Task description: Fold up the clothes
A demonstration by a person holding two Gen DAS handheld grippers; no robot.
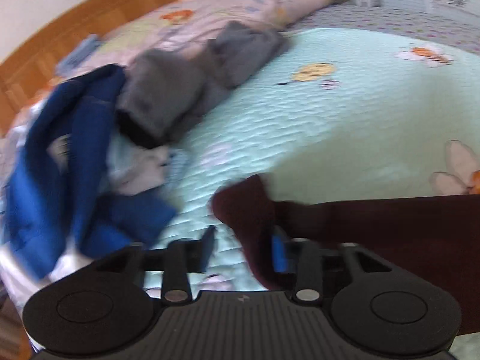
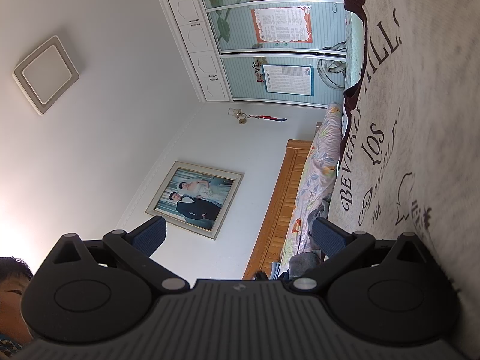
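Where blur allows: left gripper (image 1: 243, 247) open | maroon garment (image 1: 390, 228) cut off

Quilted matt cloth bedspread (image 1: 300, 126) ahead of the left gripper (image 1: 243, 252), soft maroon fabric sleeve (image 1: 375, 228) beside its matt plastic fingers, glossy wood headboard (image 1: 90, 21) beyond

white walls; a framed wedding portrait (image 2: 195, 199) hangs at seven o'clock, a square ceiling light (image 2: 46, 74) at ten, a glass-fronted wardrobe (image 2: 270, 36) at twelve, a wooden headboard (image 2: 279, 207) beside it.
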